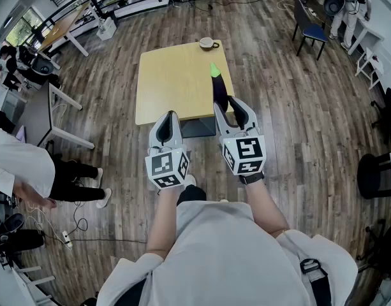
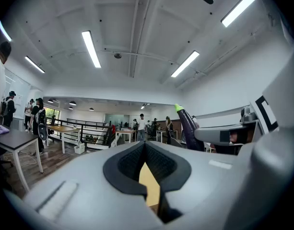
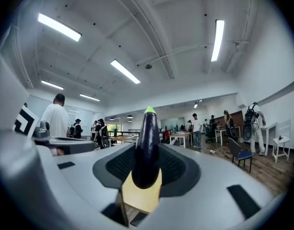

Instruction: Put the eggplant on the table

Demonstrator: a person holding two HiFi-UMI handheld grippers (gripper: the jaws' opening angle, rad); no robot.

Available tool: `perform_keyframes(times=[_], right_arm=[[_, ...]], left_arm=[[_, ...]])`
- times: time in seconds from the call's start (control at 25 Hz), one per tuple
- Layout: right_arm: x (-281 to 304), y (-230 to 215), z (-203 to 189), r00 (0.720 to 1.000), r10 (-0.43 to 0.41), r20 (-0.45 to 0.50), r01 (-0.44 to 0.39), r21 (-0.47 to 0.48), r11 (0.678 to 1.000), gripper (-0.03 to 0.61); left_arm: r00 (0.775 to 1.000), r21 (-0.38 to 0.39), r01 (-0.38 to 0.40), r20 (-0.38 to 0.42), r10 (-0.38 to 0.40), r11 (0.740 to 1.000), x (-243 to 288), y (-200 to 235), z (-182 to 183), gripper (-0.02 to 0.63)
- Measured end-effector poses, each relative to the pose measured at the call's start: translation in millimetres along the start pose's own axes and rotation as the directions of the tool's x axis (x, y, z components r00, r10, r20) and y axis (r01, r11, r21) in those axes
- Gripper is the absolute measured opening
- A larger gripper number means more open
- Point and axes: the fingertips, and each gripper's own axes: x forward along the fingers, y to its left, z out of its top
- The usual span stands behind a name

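A dark purple eggplant (image 1: 219,89) with a green tip pointing away from me sticks out of my right gripper (image 1: 228,109), which is shut on its blunt end. It hangs over the near right corner of the light wooden table (image 1: 173,75). In the right gripper view the eggplant (image 3: 147,145) stands between the black pads (image 3: 180,169). My left gripper (image 1: 170,120) is held level beside it at the table's near edge, shut with nothing in it. From the left gripper view the eggplant (image 2: 187,128) shows to the right.
A cup on a saucer (image 1: 208,43) sits at the table's far edge. A blue chair (image 1: 310,29) stands at the back right. Desks (image 1: 39,110) and a standing person (image 1: 29,171) are to the left. Wooden floor surrounds the table.
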Motion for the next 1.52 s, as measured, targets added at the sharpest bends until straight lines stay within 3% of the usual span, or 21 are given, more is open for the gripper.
perform_keyframes(times=[0.28, 0.6, 0.8, 1.04, 1.32, 1.52], right_arm=[[82.0, -2.7, -19.4, 1.0, -0.022, -0.018, 0.021, -0.021, 1.0, 0.153], [223.1, 15.9, 28.1, 1.0, 0.004, -0.003, -0.004, -0.079, 0.997, 0.153], [289.5, 32.7, 10.4, 0.999, 0.015, -0.028, -0.018, -0.107, 0.994, 0.155], [346.4, 37.5, -8.4, 0.999, -0.028, -0.043, 0.023, -0.101, 0.995, 0.155], [376.5, 32.5, -47.9, 0.99, -0.093, -0.104, 0.086, -0.071, 0.994, 0.155], [387.8, 26.6, -68.2, 0.982, -0.093, -0.162, 0.086, -0.052, 0.995, 0.155]], left_arm=[[0.999, -0.016, 0.023, 0.043, -0.022, 1.0, 72.7, 52.8, -3.9, 0.006], [0.995, -0.048, 0.039, 0.095, -0.034, 0.998, 186.2, 141.2, 51.2, 0.006], [0.996, -0.092, 0.025, 0.084, -0.017, 0.995, 230.8, 195.7, 29.0, 0.006], [0.997, -0.098, 0.027, 0.079, -0.019, 0.995, 267.0, 256.4, 15.8, 0.006], [0.994, -0.139, 0.104, 0.06, -0.097, 0.985, 296.4, 276.0, -12.7, 0.006], [0.989, -0.112, 0.148, 0.02, -0.147, 0.983, 317.1, 269.8, -26.6, 0.006]])
